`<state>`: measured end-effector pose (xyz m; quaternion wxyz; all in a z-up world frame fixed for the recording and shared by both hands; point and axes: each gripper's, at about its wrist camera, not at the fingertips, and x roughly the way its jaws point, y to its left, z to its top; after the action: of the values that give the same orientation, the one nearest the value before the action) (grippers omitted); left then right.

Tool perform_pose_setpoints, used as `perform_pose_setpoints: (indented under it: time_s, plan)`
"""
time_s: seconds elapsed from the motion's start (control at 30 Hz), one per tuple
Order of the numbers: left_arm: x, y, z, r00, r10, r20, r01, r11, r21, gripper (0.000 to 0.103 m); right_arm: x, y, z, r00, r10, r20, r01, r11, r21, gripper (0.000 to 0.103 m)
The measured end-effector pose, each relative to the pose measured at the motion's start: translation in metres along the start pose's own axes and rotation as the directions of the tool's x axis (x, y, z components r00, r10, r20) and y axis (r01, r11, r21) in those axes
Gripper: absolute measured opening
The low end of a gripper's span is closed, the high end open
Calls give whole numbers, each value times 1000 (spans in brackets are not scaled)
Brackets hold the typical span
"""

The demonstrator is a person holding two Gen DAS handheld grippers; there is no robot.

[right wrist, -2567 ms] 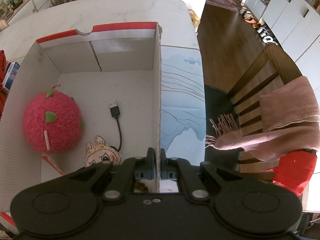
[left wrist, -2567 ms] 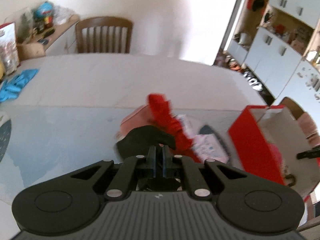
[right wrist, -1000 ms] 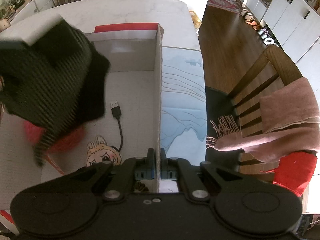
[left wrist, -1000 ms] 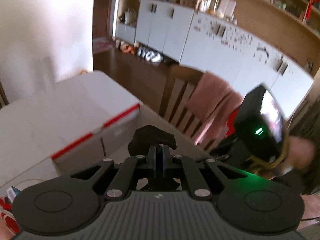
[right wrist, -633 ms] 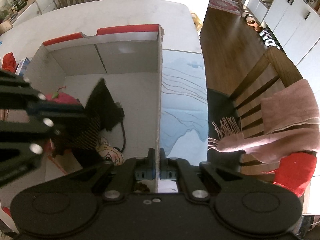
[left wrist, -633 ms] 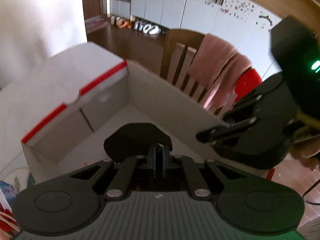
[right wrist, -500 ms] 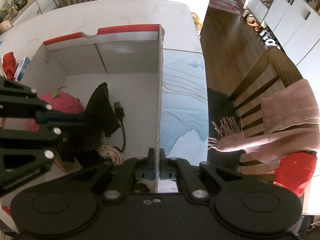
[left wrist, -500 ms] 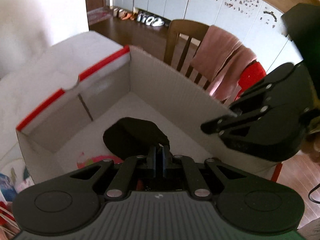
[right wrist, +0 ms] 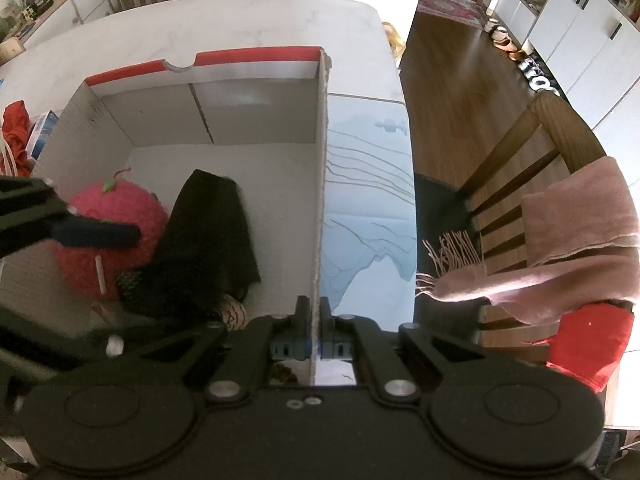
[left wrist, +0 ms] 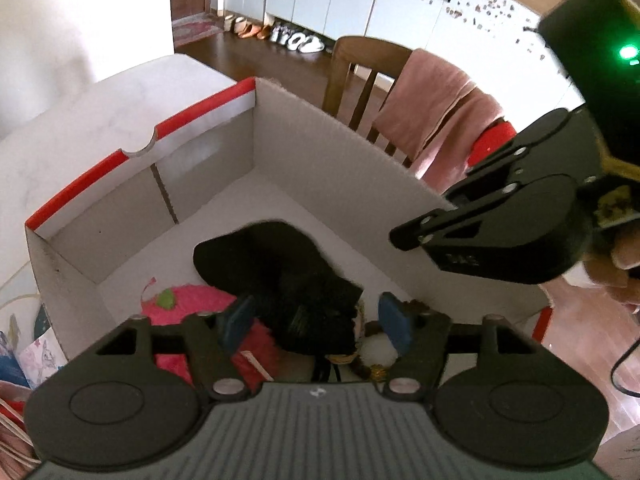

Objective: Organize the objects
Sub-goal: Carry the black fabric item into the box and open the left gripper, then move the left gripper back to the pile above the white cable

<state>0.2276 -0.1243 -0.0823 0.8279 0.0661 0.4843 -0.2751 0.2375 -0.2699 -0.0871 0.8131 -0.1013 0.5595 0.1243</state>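
The white marble table [right wrist: 240,20] carries everything, with a pale blue printed mat [right wrist: 368,208] spread at its 3 o'clock edge in the right wrist view. On it stands the open cardboard box [right wrist: 256,120], white inside with a red strip along its far rim at 12 o'clock. At 3 o'clock beyond the table a wooden chair [right wrist: 560,128] bears a pink scarf [right wrist: 580,240]. Inside the box, the black cloth [right wrist: 208,240] lies on the floor, draped partly against the fuzzy pink ball [right wrist: 116,240] at its 9 o'clock. A small doll face [right wrist: 232,312] peeks from under the cloth at 6 o'clock. The left gripper [left wrist: 316,320] hangs over the box with its jaws spread, having just been opening; the black cloth [left wrist: 288,280] sits below and between the blue pads [left wrist: 236,320], and no pad presses it. The right gripper [right wrist: 314,336] is pressed together on the box's side wall at the view's 6 o'clock, pinching the cardboard edge.
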Motion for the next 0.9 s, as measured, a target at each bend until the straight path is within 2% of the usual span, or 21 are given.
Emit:
perform_pose_setpoints:
  time_s: [0.37, 0.53, 0.7, 0.9]
  plan:
    - [-45, -1, -8, 996, -14, 90, 17, 1000, -25, 68, 1, -1, -1, 1000, 4, -5, -4, 1000, 2, 1]
    - [-79, 13, -22, 988, 1, 155, 12, 996, -86, 76, 2, -3, 0, 1000, 8, -7, -8, 1000, 3, 1]
    - [-108, 36, -42, 977, 84, 197, -46, 980, -192, 82, 3, -3, 1, 1000, 8, -11, -8, 1000, 0, 1]
    - [-124, 68, -65, 964, 195, 182, -130, 939, -317, 84, 4, -3, 1, 1000, 9, -15, -9, 1000, -5, 2]
